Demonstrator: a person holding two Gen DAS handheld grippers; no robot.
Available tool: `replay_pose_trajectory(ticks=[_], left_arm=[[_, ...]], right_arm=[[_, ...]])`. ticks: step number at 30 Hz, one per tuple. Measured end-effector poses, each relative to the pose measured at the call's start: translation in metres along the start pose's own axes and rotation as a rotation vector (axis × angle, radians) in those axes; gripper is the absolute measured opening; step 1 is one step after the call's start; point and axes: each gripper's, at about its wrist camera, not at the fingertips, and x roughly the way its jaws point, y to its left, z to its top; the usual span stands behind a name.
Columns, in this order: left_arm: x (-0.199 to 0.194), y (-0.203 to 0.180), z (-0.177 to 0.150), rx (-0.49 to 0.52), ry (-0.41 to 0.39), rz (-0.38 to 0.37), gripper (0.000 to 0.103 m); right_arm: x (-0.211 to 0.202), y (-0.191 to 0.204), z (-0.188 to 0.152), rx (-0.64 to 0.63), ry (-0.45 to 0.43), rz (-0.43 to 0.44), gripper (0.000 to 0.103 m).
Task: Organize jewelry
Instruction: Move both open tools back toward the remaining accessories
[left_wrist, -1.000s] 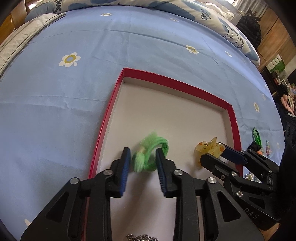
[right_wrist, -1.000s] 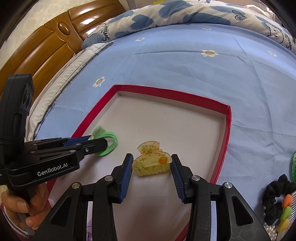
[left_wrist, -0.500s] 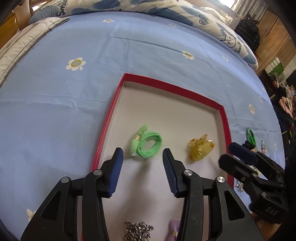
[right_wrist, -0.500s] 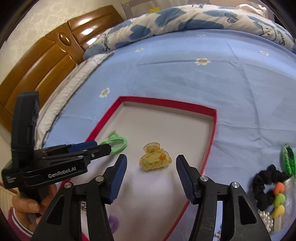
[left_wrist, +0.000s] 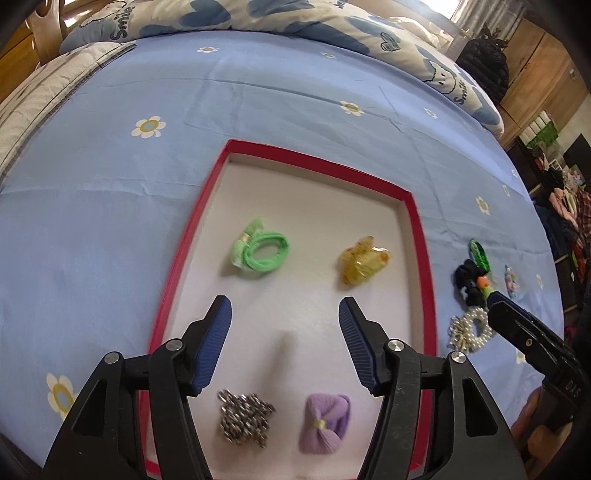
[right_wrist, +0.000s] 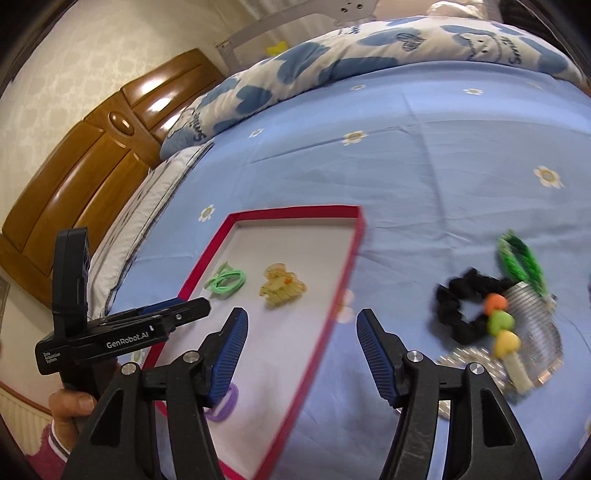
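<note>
A red-rimmed tray (left_wrist: 415, 229) with a white floor lies on the blue bedsheet. In it lie a green hair tie (left_wrist: 260, 251), a yellow claw clip (left_wrist: 364, 260), a silver chain (left_wrist: 245, 413) and a purple bow (left_wrist: 325, 422). My left gripper (left_wrist: 284, 319) is open and empty above the tray's middle. My right gripper (right_wrist: 299, 330) is open and empty over the tray's right rim (right_wrist: 332, 314). To its right on the sheet lie a black scrunchie (right_wrist: 460, 306), a clip with coloured beads (right_wrist: 502, 325), a green clip (right_wrist: 521, 262) and pearl beads (right_wrist: 476, 362).
A blue-and-white quilt (left_wrist: 295, 18) lies along the far side of the bed. A wooden headboard (right_wrist: 74, 177) stands at the left. The person's hand (right_wrist: 70, 402) holds the left gripper. A small pastel trinket (left_wrist: 509, 280) lies right of the scrunchie.
Both grippers let go of the green hair tie and yellow clip, opened wide and drew back and up. The right gripper swung right toward the pile on the sheet.
</note>
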Motion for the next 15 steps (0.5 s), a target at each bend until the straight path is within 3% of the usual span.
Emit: replay_pose_trajectory(ticks=[15], left_arm=[[-0.016,-0.064,-0.018,0.085,0.003,-0.084,0.065]], right_arm=[[-0.071,-0.076,-0.041,0.177,-0.074,-0.097,0.065]])
